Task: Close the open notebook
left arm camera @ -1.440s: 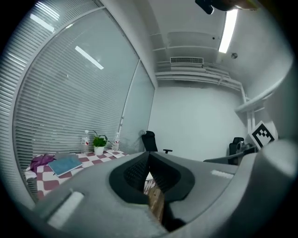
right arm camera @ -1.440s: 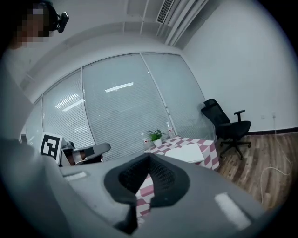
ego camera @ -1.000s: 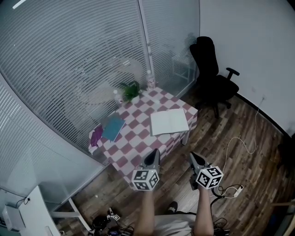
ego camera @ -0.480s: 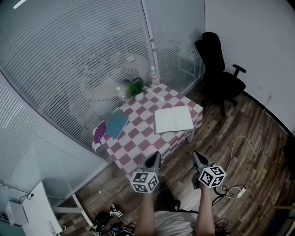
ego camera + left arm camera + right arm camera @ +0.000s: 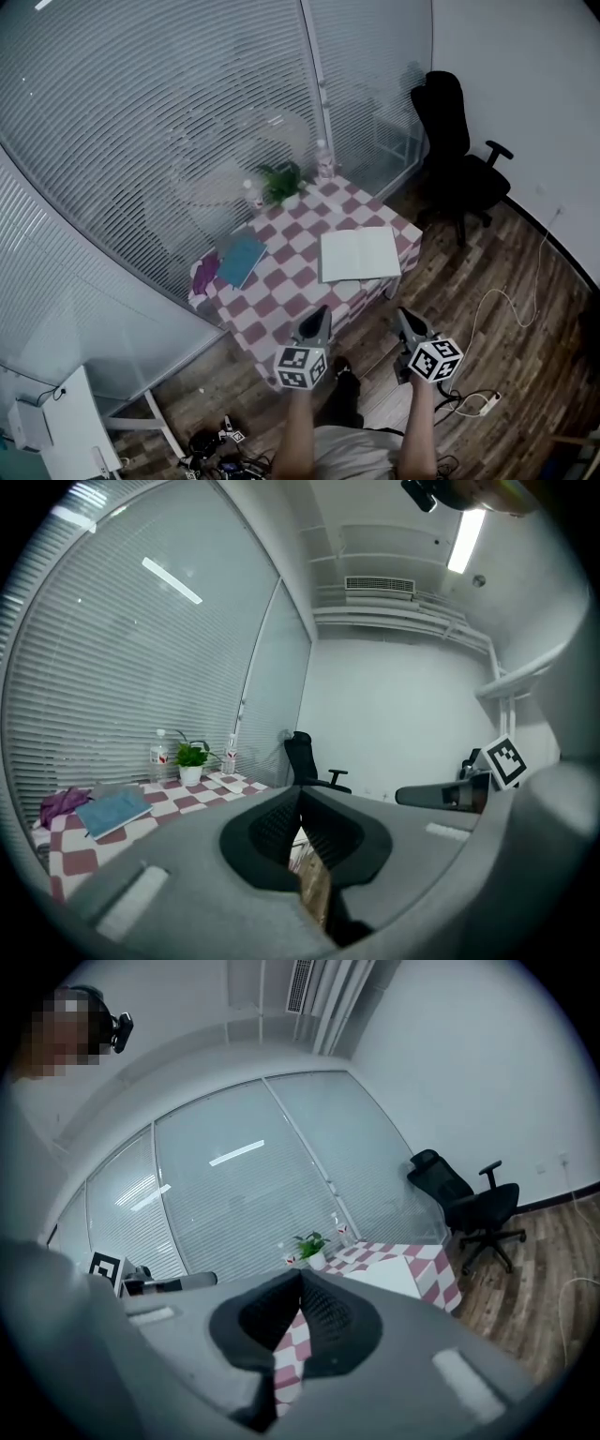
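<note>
The open notebook (image 5: 359,254) lies flat with white pages up near the right edge of a table with a red and white checked cloth (image 5: 281,295). It shows as a white patch (image 5: 394,1279) in the right gripper view. My left gripper (image 5: 318,316) and right gripper (image 5: 406,318) are held side by side in front of the table's near edge, short of it, touching nothing. Each has its jaws shut and empty, as seen at the left gripper (image 5: 300,795) and the right gripper (image 5: 302,1279) in their own views.
On the table lie a blue book (image 5: 241,259) and a purple cloth (image 5: 202,277), with a potted plant (image 5: 284,183) and a bottle (image 5: 324,161) at the back. A black office chair (image 5: 459,169) stands to the right. A cable and power strip (image 5: 486,400) lie on the wood floor.
The view has shifted, so the table and chair sit further right in the picture. Both grippers have moved slightly right and lower, still shut. The notebook stays open.
</note>
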### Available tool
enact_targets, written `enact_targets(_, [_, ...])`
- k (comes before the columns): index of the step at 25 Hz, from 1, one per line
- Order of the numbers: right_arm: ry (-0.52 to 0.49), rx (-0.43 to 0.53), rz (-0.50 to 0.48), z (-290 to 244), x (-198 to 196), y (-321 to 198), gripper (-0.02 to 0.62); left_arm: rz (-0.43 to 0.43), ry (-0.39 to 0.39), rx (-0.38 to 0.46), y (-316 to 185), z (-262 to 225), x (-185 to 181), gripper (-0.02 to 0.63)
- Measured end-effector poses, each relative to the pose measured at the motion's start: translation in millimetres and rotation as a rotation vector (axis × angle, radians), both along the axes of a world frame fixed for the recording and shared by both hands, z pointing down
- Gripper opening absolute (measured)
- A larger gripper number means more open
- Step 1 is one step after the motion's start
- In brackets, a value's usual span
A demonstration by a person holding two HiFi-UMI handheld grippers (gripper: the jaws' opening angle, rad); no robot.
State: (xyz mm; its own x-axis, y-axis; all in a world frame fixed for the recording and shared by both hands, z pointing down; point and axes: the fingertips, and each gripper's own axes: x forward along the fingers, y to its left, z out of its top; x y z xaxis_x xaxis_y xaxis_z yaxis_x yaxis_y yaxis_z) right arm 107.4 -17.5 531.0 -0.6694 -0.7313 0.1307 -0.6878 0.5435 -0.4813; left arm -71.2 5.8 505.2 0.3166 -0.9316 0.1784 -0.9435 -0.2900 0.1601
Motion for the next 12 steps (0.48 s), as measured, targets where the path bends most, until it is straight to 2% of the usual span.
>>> enact_targets(12, [0.071,-0.017,-0.003,-3,-24,-109,0.002,0.008,-0.011,-0.029,-105,-9,-23,0.008])
